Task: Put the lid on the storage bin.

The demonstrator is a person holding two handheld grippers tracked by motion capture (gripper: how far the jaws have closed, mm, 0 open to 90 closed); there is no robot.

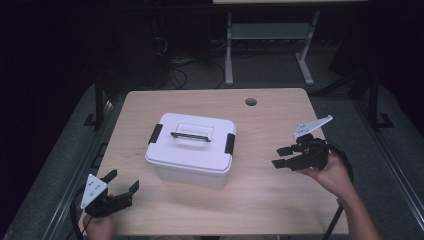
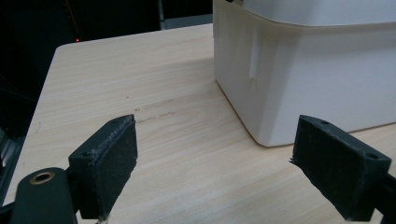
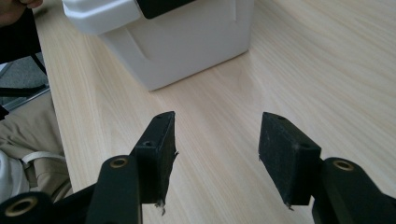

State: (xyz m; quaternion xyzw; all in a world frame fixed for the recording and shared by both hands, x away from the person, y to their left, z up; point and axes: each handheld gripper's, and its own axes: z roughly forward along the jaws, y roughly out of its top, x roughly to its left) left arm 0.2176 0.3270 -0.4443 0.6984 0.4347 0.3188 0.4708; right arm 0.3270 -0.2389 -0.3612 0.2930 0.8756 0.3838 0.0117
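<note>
Pretty dim room, most of it goes to black around the edges and only the light wooden table [image 1: 260, 195] really catches the light. It has a round cable hole [image 1: 251, 102] near its far edge. Behind it there's a grey floor [image 1: 260, 75] with loose cables [image 1: 175, 70] and the pale metal legs of another desk [image 1: 229, 50].

Smooth white plastic box [image 1: 192, 150]; matt pale wood-grain table [image 1: 280, 200].

box [image 1: 192, 155]: white, with black handle [image 1: 190, 136] and black side latches [image 1: 230, 143] | table [image 1: 280, 200]: pale wood grain | left gripper [image 1: 121, 187], right gripper [image 1: 281, 156]: black, grey top plates
</note>
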